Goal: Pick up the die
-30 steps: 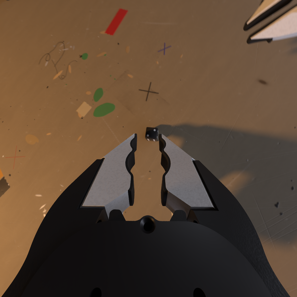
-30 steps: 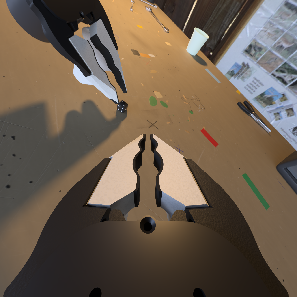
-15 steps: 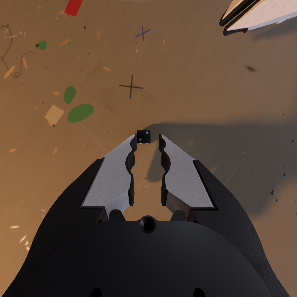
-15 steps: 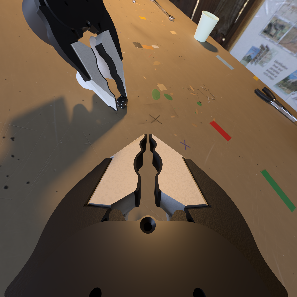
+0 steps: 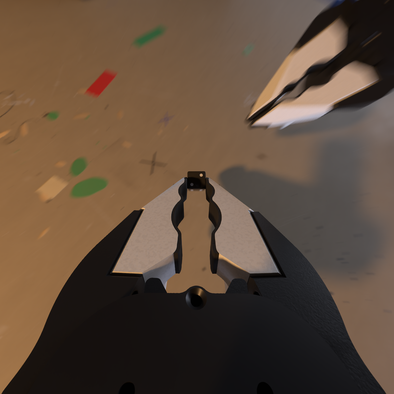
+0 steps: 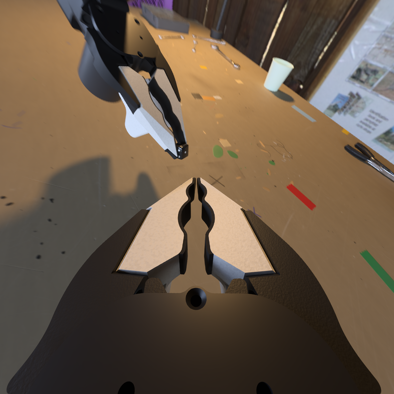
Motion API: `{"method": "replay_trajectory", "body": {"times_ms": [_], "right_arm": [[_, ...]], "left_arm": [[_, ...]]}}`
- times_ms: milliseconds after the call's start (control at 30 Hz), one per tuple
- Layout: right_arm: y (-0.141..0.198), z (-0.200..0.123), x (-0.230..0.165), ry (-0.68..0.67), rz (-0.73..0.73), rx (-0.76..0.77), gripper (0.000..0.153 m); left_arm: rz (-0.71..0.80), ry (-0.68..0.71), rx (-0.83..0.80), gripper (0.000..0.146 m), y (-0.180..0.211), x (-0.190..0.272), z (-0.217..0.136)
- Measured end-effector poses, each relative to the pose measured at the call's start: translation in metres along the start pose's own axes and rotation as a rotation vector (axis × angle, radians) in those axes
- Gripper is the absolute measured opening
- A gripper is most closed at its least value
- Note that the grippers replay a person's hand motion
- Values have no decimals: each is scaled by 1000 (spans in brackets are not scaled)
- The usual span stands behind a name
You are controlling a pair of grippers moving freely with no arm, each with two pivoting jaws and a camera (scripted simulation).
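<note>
Left gripper (image 5: 196, 181): closed narrowly onto the die (image 5: 196, 180), which sits pinched at the very tips of the two fingers, nothing deeper in the wavy channel behind it.
Die, position: black with pale pips, clamped between the fingertips; in the right wrist view the die (image 6: 183, 151) hangs clear of the table (image 6: 64, 132), with the gripper's shadow lying apart from it on the surface below.
Die, relation to claw: flush against both inner faces, projecting slightly beyond the tips, one pipped face turned toward the camera.
Risk, slip: judged the main hazard; the hold is at the extreme tip on a small hard cube, so a quick swing or jolt could let it squirt forward and drop.
Risk, rotation: a grip on two flat faces only may let the cube pivot between the pads if the fingers ease.
Risk, collision: the right gripper (image 5: 253, 121) hovers near, up and to the right of the die in the left wrist view; a converging path could knock the cube free.
Right gripper (image 6: 195, 180): fingers nearly together, tips almost touching, holding nothing, poised above the table short of a dark cross mark (image 6: 217, 180).
</note>
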State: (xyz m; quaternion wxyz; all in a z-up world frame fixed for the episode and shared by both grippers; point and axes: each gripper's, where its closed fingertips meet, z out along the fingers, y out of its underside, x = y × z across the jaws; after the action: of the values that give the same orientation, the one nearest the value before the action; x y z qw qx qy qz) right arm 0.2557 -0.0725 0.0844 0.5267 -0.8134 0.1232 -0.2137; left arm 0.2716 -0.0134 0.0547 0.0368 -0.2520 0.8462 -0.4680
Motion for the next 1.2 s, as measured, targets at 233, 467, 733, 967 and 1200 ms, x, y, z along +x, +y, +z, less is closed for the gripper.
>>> {"method": "replay_trajectory", "body": {"times_ms": [233,467,733,967,1200], "right_arm": [[-44,-19,-21,-205,157,259,17],[-73,-31,-30,-115,-29,334,25],[-73,-32,-25,15,-177,297,18],[-76,-34,-20,141,-260,283,4],[-74,-32,-23,149,-324,230,13]], "left_arm": [[-123,594,498,16,-63,76,-47],[-193,708,609,16,-80,92,-46],[-207,694,615,16,-81,90,-46],[-233,651,637,16,-84,83,-46],[-238,638,640,16,-84,83,-47]]}}
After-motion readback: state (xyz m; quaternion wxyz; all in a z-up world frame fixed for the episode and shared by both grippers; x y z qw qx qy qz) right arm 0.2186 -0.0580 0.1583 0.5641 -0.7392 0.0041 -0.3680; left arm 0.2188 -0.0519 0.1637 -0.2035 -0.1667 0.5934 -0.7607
